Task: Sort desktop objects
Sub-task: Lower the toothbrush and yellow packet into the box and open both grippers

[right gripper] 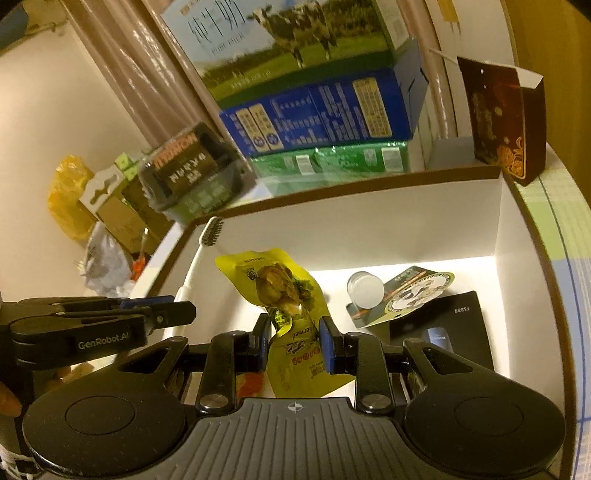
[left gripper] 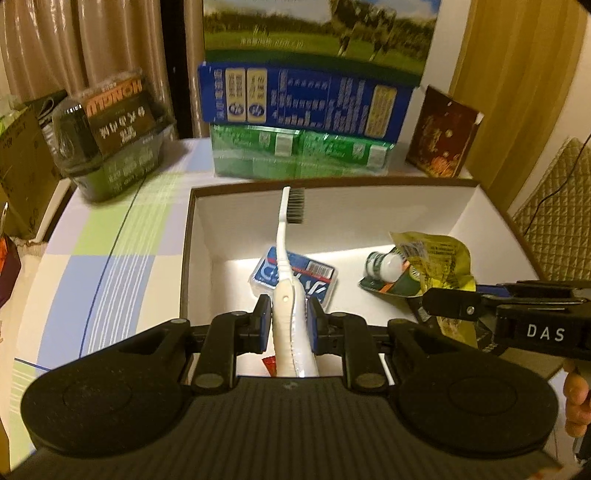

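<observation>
My left gripper [left gripper: 287, 314] is shut on the handle of a white toothbrush [left gripper: 283, 236], which it holds over the white box [left gripper: 369, 206] with its dark bristles pointing away. My right gripper [right gripper: 293, 332] is shut on a yellow snack pouch [right gripper: 280, 284] and holds it over the same box [right gripper: 406, 236]. In the box lie a blue-white flat pack [left gripper: 314, 275], a small white-capped bottle [right gripper: 365, 290] on a green card, and a black booklet [right gripper: 450, 332]. Each gripper shows at the edge of the other's view, left [right gripper: 159, 315] and right [left gripper: 443, 302].
Stacked cartons stand behind the box: a green pack [left gripper: 299, 155], a blue carton [left gripper: 306, 99] and a cow-picture milk box [left gripper: 317, 33]. A dark plastic-wrapped tub [left gripper: 110, 136] sits back left, a dark red box [left gripper: 443, 140] back right. The checked tablecloth [left gripper: 103, 266] lies left of the box.
</observation>
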Demonstrator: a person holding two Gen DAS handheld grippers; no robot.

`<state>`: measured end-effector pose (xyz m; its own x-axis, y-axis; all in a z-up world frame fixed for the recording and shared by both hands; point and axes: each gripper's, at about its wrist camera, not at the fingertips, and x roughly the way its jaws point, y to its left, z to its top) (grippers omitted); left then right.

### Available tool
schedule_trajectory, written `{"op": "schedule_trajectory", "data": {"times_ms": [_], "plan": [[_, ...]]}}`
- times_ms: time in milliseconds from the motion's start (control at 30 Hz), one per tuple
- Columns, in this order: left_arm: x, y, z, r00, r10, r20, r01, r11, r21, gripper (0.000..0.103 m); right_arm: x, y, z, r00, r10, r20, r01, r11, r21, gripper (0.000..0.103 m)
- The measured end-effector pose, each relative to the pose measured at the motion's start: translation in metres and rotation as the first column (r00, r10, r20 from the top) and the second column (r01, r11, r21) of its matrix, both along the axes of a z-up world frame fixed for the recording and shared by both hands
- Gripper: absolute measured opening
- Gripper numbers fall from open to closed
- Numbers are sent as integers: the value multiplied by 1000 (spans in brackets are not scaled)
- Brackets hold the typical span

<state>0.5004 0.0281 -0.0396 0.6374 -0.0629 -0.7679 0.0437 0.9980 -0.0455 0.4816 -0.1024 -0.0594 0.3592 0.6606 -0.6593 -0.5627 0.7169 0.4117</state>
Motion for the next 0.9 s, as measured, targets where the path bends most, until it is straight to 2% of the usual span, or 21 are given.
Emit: {"op": "schedule_trajectory", "data": {"times_ms": [367, 900], "plan": [[28, 3, -31, 996, 2, -91, -1, 1000, 9, 17, 16, 12, -14, 999, -7, -32, 6, 999, -40, 25], [29, -1, -28, 997, -13, -82, 15, 1000, 22, 22, 16, 17, -15, 1000, 3, -18, -4, 997, -74, 25]]}}
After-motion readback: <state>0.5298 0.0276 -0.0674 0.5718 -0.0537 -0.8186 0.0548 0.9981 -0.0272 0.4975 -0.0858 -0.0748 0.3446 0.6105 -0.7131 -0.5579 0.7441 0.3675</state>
